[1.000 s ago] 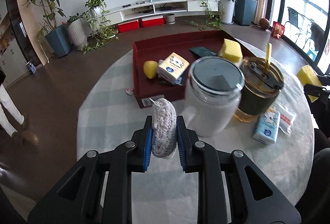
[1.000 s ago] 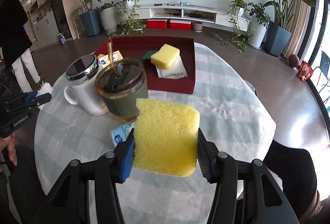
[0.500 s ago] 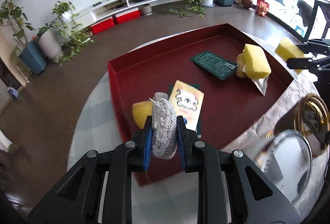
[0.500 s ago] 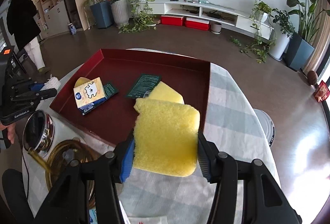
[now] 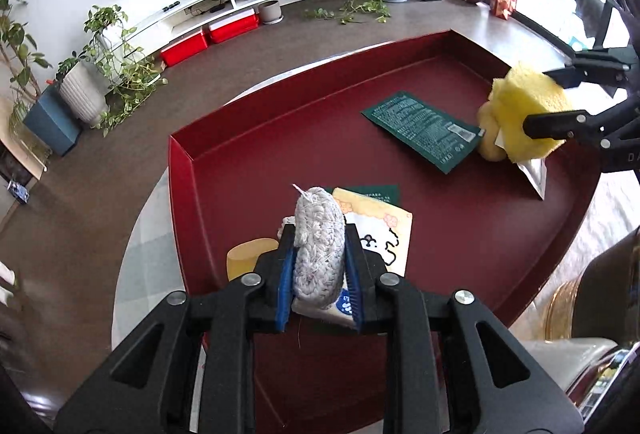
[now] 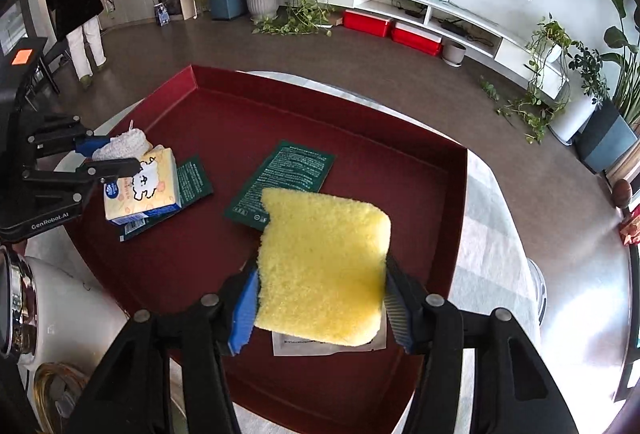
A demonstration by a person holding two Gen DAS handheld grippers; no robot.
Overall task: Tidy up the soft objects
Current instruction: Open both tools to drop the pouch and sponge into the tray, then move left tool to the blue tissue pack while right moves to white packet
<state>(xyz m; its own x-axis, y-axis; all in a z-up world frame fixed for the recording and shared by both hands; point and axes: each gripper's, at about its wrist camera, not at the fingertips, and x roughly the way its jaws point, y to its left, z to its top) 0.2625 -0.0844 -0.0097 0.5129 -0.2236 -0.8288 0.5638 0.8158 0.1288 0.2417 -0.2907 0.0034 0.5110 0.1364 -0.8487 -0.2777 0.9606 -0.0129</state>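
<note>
Both loads have moved off the table side to over the red tray (image 5: 280, 122): left gripper (image 5: 320, 274) clamped on woven coaster (image 5: 318, 234) above the tissue pack (image 5: 384, 238), right gripper (image 6: 320, 298) clamped on yellow sponge (image 6: 324, 266), so both look ready to release.

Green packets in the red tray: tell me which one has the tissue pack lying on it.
The smaller green packet near the left claw: the tissue pack covers part of it. The larger green packet lies flat mid-tray, beside the right claw's yellow sponge.
</note>
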